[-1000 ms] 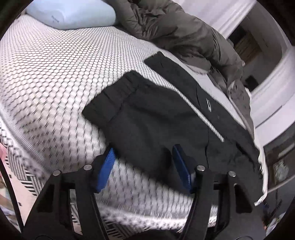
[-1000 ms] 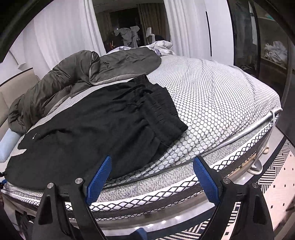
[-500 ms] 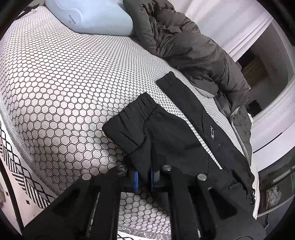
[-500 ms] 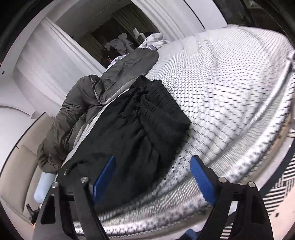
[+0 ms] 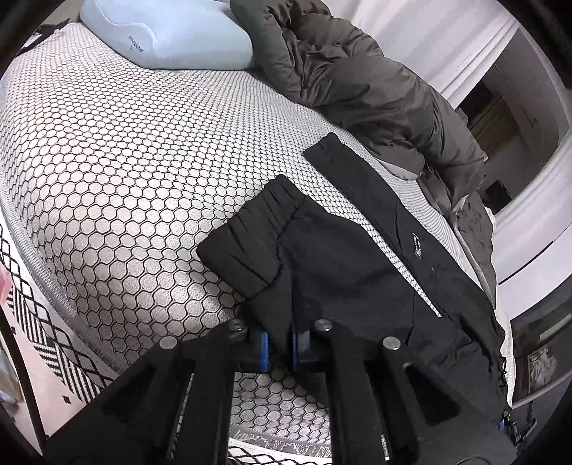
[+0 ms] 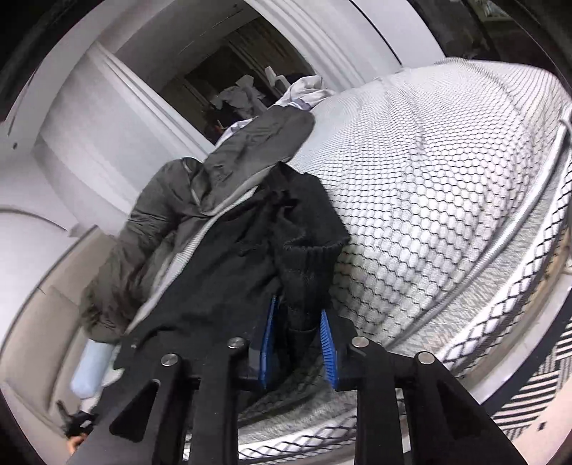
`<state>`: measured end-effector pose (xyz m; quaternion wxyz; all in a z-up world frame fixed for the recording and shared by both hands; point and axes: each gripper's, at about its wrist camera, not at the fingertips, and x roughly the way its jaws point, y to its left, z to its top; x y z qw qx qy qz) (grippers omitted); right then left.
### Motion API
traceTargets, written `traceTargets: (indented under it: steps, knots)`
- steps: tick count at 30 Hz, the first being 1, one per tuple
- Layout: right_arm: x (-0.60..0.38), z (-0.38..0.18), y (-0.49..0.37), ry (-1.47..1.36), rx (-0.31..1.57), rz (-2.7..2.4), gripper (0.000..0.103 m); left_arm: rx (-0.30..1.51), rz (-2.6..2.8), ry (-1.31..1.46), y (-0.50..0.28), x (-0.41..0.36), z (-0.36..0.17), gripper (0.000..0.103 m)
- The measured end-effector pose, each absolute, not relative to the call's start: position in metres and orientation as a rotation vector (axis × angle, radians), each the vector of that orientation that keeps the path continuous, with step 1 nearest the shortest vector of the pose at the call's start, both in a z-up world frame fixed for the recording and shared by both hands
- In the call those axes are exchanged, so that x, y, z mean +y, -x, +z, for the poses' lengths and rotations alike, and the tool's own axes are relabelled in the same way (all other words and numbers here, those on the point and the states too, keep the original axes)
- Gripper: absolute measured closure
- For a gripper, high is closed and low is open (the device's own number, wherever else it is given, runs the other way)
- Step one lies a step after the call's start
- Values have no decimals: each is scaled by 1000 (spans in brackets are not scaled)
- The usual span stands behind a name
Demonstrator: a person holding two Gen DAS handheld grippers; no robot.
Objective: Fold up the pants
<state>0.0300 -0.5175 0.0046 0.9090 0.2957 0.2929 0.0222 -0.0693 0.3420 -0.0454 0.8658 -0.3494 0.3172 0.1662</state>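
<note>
Two grippers pinch the black pants [image 5: 343, 272] at the bottom middle of each frame. The left gripper [image 5: 278, 345] has its blue pads squeezed on a leg near the cuff. The right gripper [image 6: 299, 339] is clamped on the stretchy waistband end. The pants lie across the honeycomb mattress [image 5: 118, 168]. Farther back sits a gray puffy jacket [image 5: 361, 82], and a light blue pillow [image 5: 168, 34] is in the upper left.
</note>
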Motion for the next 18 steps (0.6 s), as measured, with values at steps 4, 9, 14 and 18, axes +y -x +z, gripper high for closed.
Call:
traceTargets:
  steps: [4, 9, 14, 18]
  knots:
    - [-524, -9, -46, -680, 598, 52, 64, 668, 347, 740, 68, 344, -47, 98]
    - [-517, -20, -53, -672, 577, 57, 88, 672, 346, 739, 66, 348, -49, 98]
    - [-518, 7, -28, -662, 530, 45, 92, 641, 331, 699, 75, 345, -37, 99]
    - [-513, 31, -25, -626, 523, 41, 92, 619, 319, 687, 74, 347, -24, 100]
